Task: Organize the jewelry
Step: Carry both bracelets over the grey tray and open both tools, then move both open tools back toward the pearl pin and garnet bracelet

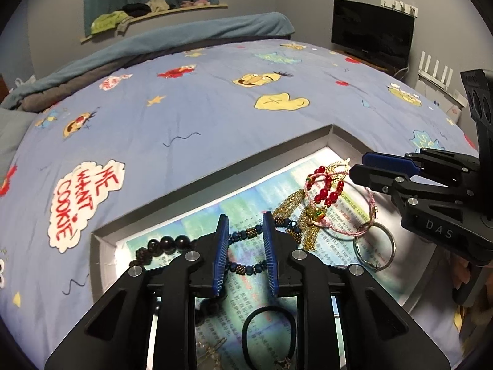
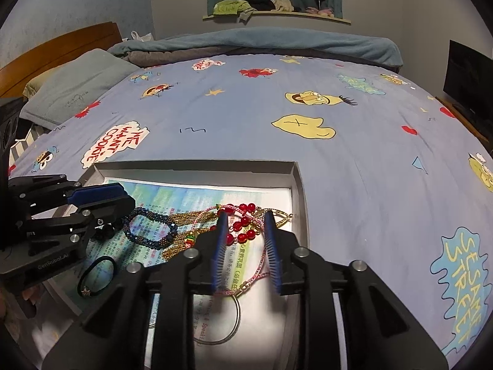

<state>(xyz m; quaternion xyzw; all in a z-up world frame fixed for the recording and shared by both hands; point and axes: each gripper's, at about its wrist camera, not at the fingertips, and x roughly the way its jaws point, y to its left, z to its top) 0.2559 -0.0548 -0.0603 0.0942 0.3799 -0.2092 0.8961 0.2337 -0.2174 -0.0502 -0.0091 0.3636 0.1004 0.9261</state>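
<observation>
Your left gripper (image 1: 245, 228) is hanging low over the grey box (image 1: 215, 166), its blue pads (image 1: 222, 256) standing apart with a gap between them. Crossing that gap is the blue beaded bracelet (image 1: 246, 236); the pads are sitting on either side of it without pressing, so the claw is released and grasping nothing. Just below the fingers, the black hair tie (image 1: 268, 333) is lying on the printed paper (image 1: 191, 231) that lines the box floor, and a string of dark round beads (image 1: 166, 245) is trailing off to the left of the bracelet.

Your right gripper (image 2: 245, 228) is likewise parted, its pads (image 2: 220, 252) straddling the red bead bracelet (image 2: 243, 222) and the pink woven cord (image 2: 258, 265). Whether the left pad is brushing the red beads is hard to tell, but nothing is being clamped, so this claw is released as well. Gold tassel chains (image 2: 185, 219) are lying tangled under the red beads, and a thin metal ring (image 2: 231, 323) is resting nearer the camera, partly under the cord.

All the jewelry is sitting inside the box, gathered toward its middle and right side, with the pieces overlapping one another. You are working on a bed; the box is resting on the blue cartoon-print bedspread (image 2: 354, 141), and the two grippers are facing the pile from opposite sides, near each other but not touching.
</observation>
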